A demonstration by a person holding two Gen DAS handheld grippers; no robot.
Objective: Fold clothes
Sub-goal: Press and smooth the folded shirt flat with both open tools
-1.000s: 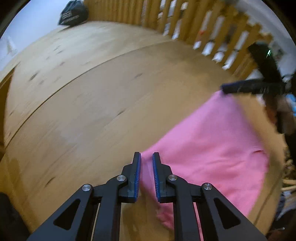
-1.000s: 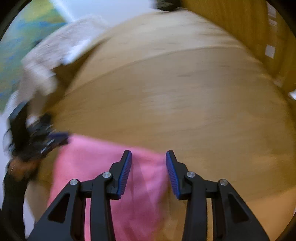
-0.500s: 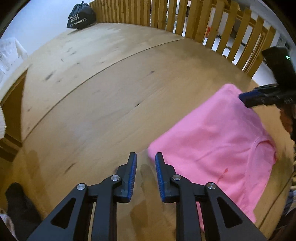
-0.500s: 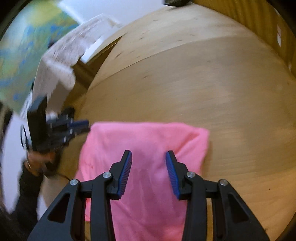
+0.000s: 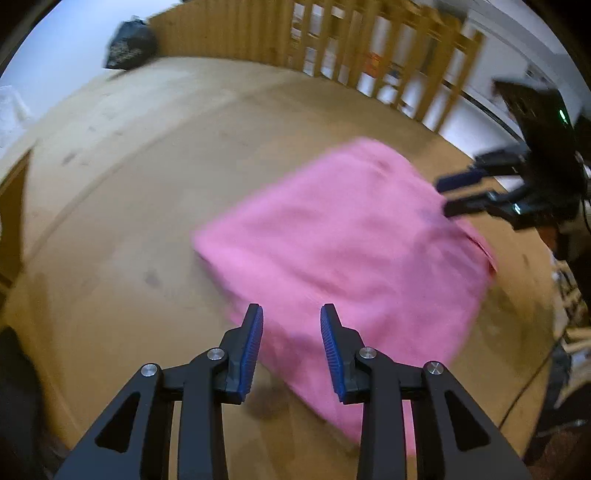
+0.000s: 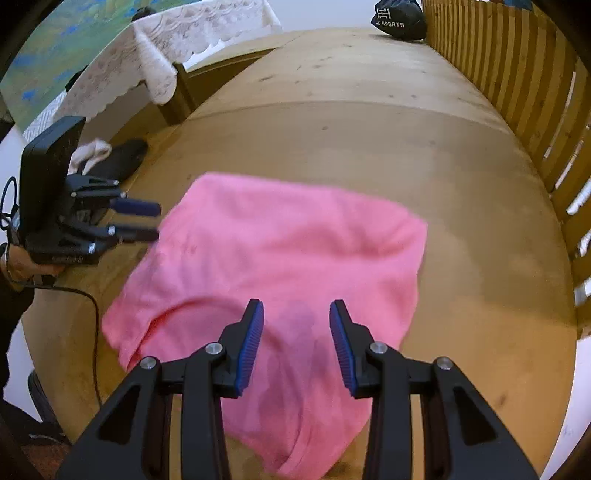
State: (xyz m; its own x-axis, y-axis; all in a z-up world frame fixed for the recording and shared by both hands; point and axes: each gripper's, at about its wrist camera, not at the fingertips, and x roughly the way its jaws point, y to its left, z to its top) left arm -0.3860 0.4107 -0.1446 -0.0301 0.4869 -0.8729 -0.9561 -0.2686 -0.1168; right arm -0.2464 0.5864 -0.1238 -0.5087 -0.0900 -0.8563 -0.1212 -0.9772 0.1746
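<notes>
A pink garment (image 5: 351, 229) lies folded into a rough rectangle on the wooden table (image 5: 147, 184). In the left wrist view my left gripper (image 5: 291, 314) hovers over the garment's near edge. Its jaws are opening and nothing is between the pads. In the right wrist view my right gripper (image 6: 295, 306) hangs open above the pink garment (image 6: 288, 240), its shadow on the cloth. Each gripper shows in the other's view: the left gripper (image 6: 153, 221) just off the cloth's left edge, the right gripper (image 5: 445, 197) at its far right edge.
A wooden slat railing (image 6: 517, 74) borders the table's far right side. A black sports bag (image 6: 399, 16) sits at the far end. Dark and white clothes (image 6: 118, 158) lie at the left edge, near a lace-covered table (image 6: 147, 55). A cable (image 6: 92, 314) trails off the left.
The left fingers, nearly together at the cloth's corner before, have spread and shifted over the cloth. The right gripper has drawn back, so the whole garment now lies before it.
</notes>
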